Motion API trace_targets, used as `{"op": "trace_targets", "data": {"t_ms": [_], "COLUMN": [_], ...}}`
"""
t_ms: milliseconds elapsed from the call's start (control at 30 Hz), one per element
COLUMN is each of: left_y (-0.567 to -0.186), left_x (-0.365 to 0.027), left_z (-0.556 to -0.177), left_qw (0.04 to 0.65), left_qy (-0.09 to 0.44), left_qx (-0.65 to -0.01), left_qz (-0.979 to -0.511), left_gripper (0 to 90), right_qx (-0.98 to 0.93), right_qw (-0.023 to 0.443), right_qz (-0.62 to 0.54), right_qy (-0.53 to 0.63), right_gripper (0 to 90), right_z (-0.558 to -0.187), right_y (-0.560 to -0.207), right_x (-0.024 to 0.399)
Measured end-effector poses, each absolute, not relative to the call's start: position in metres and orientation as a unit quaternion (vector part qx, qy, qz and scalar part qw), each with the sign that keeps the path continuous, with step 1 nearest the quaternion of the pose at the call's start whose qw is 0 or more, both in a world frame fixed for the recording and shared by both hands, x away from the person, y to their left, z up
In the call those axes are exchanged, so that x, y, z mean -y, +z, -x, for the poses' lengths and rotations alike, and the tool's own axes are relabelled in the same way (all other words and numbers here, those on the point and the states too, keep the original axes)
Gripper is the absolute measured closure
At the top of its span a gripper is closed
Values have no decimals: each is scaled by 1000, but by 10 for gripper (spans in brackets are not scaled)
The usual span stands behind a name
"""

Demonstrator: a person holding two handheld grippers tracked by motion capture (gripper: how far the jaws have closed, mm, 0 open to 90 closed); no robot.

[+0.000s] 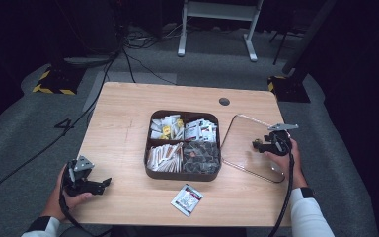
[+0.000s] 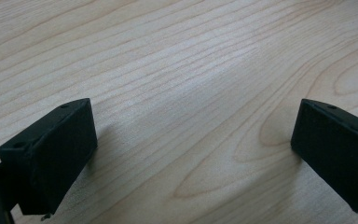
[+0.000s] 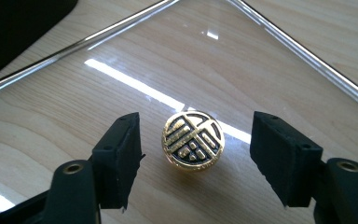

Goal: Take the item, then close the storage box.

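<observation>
Knob (image 3: 193,140) of glass lid (image 3: 121,107): between right gripper (image 3: 196,158) jaws | jaws wide, gripping nothing, untouched

Bright overhead light on the table (image 1: 128,113), dark surroundings; white glare streaks on the glass lid (image 3: 121,79), foreground slightly soft

We are looking along the left gripper (image 2: 193,154): its two black jaws are standing wide apart, nothing between them. Pale wood-grain surface (image 2: 182,70) is lying just beneath, each jaw casting a soft shadow on it.
</observation>
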State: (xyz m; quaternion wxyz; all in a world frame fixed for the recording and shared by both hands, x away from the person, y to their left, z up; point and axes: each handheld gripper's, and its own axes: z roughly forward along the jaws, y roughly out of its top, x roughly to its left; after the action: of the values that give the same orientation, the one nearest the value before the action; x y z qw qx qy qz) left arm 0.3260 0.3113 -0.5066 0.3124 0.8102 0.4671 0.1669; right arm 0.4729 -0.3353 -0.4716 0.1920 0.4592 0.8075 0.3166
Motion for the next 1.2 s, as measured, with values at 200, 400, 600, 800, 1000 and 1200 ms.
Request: {"op": "trace_targets", "data": {"t_ms": [200, 400, 600, 800, 1000, 1200], "left_y": [-507, -507, -507, -507, -507, -507], "left_x": [-311, -311, -311, -311, -311, -311], "left_z": [-326, -326, -325, -325, -325, -325], "left_qw": [312, 313, 312, 312, 312, 313], "left_qy": [167, 169, 169, 169, 169, 168], "left_qx": [-467, -469, -469, -469, -469, -471], "left_qz": [-810, -809, -809, -809, -809, -808], "left_gripper": [4, 4, 5, 5, 5, 5], "right_qx": [-805, -809, -808, -809, -811, -809], "right_qw": [187, 187, 190, 188, 184, 186], "right_qz": [-469, -462, -458, -452, -447, -452], "right_qy": [312, 312, 318, 326, 329, 328], "right_gripper": [380, 384, 410, 546, 588, 591], "right_z": [-476, -482, -484, -483, -483, -482], "right_y": [-480, -488, -489, -489, -488, -488], "right_x": [339, 335, 333, 333, 332, 332]}}
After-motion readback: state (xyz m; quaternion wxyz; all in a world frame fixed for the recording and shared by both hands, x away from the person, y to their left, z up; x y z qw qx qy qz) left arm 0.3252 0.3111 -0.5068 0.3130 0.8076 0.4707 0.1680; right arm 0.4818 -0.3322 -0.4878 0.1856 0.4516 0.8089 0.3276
